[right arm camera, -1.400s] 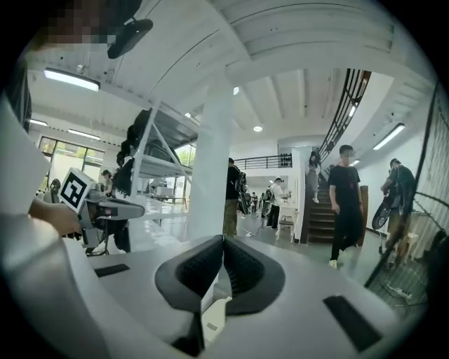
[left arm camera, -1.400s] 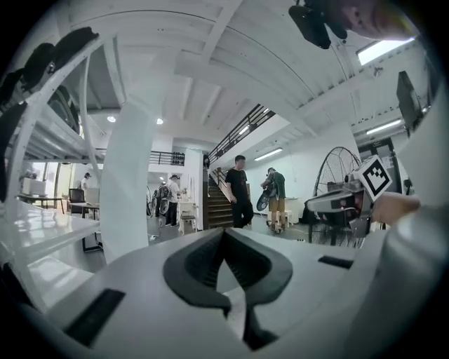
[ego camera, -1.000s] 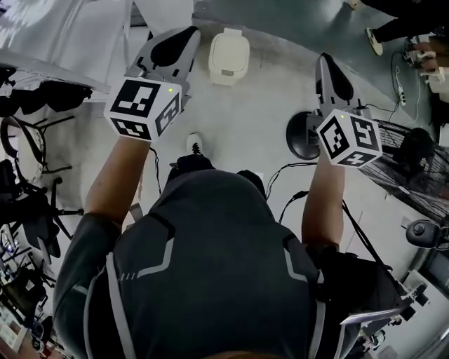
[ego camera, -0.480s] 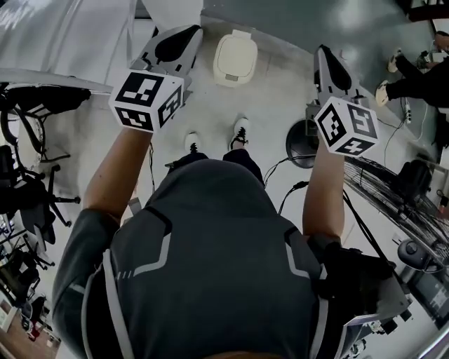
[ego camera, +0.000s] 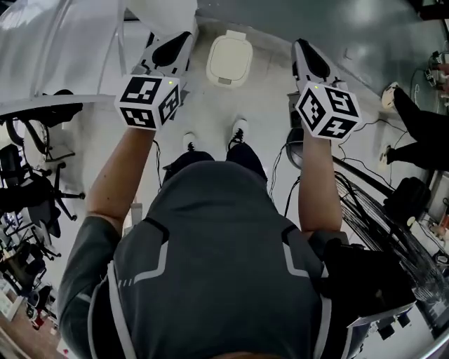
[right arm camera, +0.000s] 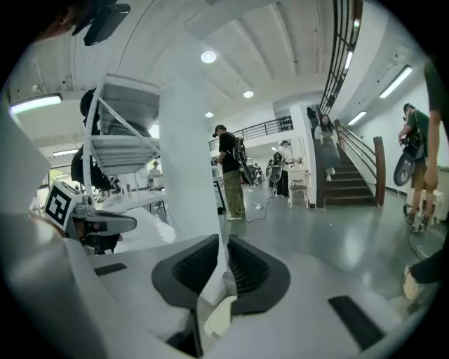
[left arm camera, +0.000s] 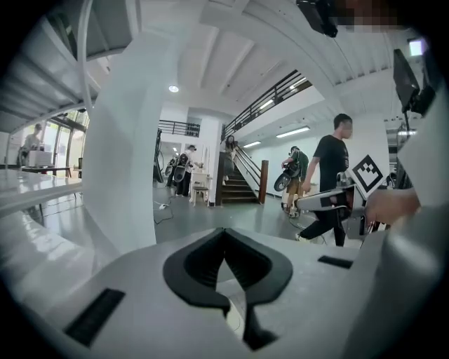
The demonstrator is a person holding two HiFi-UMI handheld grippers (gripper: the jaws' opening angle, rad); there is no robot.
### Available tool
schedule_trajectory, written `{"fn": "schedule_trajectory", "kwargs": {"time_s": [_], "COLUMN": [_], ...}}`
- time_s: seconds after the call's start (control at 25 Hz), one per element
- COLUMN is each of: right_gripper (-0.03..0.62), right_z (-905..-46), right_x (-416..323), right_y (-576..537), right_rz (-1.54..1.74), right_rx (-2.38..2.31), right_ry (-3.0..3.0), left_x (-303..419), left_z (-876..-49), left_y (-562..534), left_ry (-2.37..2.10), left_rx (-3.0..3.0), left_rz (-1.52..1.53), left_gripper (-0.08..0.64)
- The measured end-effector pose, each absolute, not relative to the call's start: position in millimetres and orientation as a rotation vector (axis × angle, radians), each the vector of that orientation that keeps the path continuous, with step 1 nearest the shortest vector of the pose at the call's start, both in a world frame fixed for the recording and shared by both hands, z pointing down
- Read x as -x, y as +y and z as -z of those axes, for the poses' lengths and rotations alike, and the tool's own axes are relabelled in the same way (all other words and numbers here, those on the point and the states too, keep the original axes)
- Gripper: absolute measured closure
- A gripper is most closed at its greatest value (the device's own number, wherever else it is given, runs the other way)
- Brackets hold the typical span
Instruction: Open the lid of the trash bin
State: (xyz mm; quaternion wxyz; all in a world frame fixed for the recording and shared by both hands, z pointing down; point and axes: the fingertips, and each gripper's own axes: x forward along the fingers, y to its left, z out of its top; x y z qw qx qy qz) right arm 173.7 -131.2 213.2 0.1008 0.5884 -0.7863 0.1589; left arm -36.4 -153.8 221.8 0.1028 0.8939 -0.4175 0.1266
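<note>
The trash bin (ego camera: 229, 59) is a small cream one with its lid down, standing on the pale floor just ahead of my shoes. My left gripper (ego camera: 184, 36) is held up in the air to the bin's left, jaws shut and empty; in the left gripper view its dark pads (left arm camera: 193, 263) meet at the tip. My right gripper (ego camera: 300, 46) hangs to the bin's right, well above it. Its jaws are opening: a thin slit shows between its pads (right arm camera: 249, 270), with nothing in it. Low in that slit a cream piece of the bin (right arm camera: 219, 317) shows.
A thick white pillar (ego camera: 165, 14) rises just beyond the left gripper. A round black base (ego camera: 296, 137) with cables lies on the floor at right, next to a wire rack (ego camera: 372, 217). Black chairs (ego camera: 35, 189) stand at left. Other people (left arm camera: 330, 179) walk further off, near a staircase.
I have stepped closer to the bin; both shoes now show below it. Both grippers have sunk and come nearer to it, the right one shifting left.
</note>
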Motion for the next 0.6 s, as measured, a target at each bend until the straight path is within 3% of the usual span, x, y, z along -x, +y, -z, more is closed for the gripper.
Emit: {"fn": "schedule_trajectory", "kwargs": {"time_s": [0.08, 0.52, 0.6], "right_gripper": [0.483, 0.367, 0.348], "right_z": [-239.4, -423.0, -454.1], "right_x": [-171.7, -141.8, -135.0], "right_y": [-142.1, -161.2, -160.1], "right_rz": [-0.538, -0.825, -0.846], "right_rx": [-1.702, -1.589, -1.564], "right_ry": [-2.315, -2.151, -2.129], "left_x": [31.4, 39.2, 41.9], "left_z": [-240.5, -391.2, -423.4], "left_y": [-161.3, -178.9, -178.6], "left_ry": [-1.227, -1.198, -1.197], "left_rx": [-2.622, -2.453, -2.407], "left_rz": [-0.402, -0.566, -0.604], "left_gripper": [0.551, 0.546, 0.506]}}
